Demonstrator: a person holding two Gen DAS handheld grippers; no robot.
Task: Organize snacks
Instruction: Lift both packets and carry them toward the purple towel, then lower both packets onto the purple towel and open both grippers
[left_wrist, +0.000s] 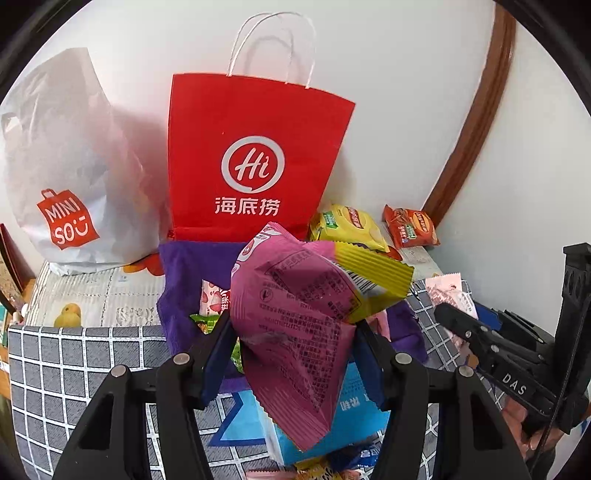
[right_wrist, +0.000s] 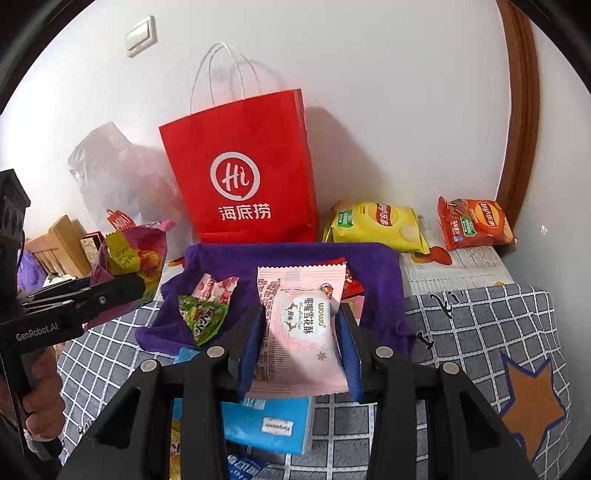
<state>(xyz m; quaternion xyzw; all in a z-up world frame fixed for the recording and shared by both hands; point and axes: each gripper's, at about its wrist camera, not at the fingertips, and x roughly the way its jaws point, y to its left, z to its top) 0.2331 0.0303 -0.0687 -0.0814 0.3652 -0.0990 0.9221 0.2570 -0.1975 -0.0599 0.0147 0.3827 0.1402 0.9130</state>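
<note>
Both grippers held snack packets above a purple cloth.

From the left wrist, the left gripper (left_wrist: 295, 347) had its jaws clamped on a magenta packet (left_wrist: 295, 317) with a yellow end, lifted over the purple cloth (left_wrist: 184, 280) in front of a red paper bag (left_wrist: 255, 155); a white plastic bag (left_wrist: 74, 166) stood to its left. From the right wrist, the right gripper (right_wrist: 301, 347) had its jaws pressed on a pink packet (right_wrist: 299, 332) over the cloth, where a green packet (right_wrist: 203, 317) lay; a yellow chip bag (right_wrist: 376, 223) and an orange chip bag (right_wrist: 474, 221) lay by the wall.
</note>
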